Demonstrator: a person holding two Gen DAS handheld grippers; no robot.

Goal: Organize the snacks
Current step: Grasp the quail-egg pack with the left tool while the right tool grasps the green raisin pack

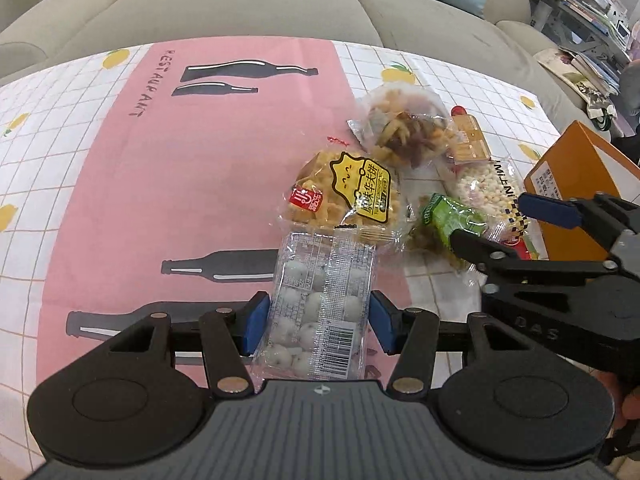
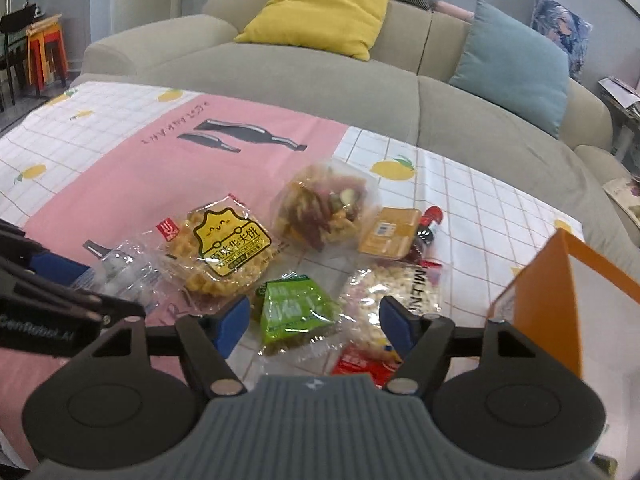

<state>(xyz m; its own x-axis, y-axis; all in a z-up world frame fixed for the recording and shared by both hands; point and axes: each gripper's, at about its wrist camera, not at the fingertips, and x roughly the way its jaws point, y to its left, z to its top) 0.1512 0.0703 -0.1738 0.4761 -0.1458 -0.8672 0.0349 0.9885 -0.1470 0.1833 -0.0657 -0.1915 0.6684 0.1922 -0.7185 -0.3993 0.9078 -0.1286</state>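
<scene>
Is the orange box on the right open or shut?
Open. The orange box shows its pale inside wall above an upright orange side in the right wrist view. Whether anything is in it cannot be told.

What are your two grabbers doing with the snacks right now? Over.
Left gripper shut on clear pack of white balls. Right gripper open over green packet, not gripping. Orange box at right, nothing blocking.

Seven snack packets (image 2: 230,246), one orange box (image 2: 560,292), two grippers (image 2: 312,324), three sofa cushions (image 2: 316,12).

Snack packets (image 2: 228,248) on table, left of box (image 2: 560,296)
</scene>
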